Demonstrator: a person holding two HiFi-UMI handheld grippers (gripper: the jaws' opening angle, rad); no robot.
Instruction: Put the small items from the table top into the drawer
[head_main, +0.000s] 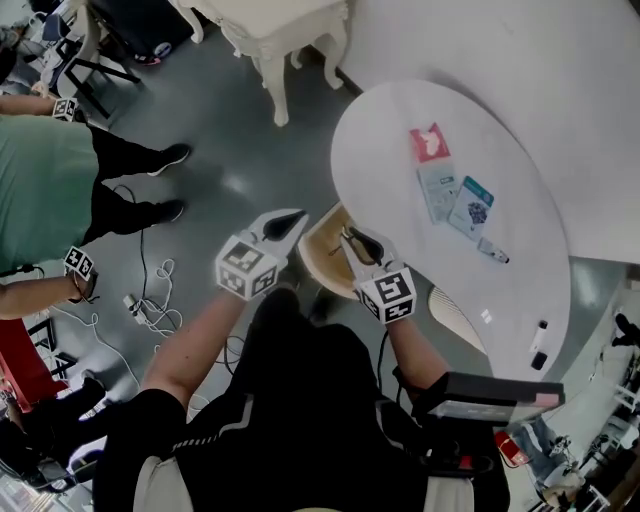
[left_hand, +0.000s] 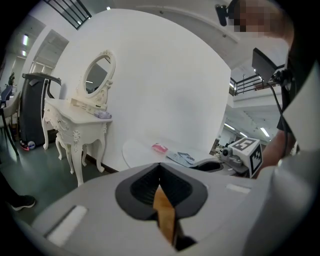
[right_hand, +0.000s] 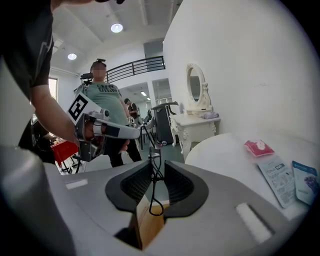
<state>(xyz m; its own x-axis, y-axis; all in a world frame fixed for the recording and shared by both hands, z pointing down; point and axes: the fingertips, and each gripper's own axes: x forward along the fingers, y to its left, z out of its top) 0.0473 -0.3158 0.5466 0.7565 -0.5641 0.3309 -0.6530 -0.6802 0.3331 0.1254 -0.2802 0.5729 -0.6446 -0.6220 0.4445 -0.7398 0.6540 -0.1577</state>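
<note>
The right gripper (right_hand: 156, 163) is clamped on a black eyelash curler (right_hand: 155, 173), held upright over the open drawer (head_main: 318, 262) at the table's (head_main: 400, 130) near edge. The left gripper (left_hand: 160, 168) is alongside, jaws together and empty.

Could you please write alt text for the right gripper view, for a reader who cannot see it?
The right gripper holds a thin black eyelash curler upright between its jaws, above a wooden drawer. To the right, a white table carries a pink packet, a pale sachet and a blue sachet.
</note>
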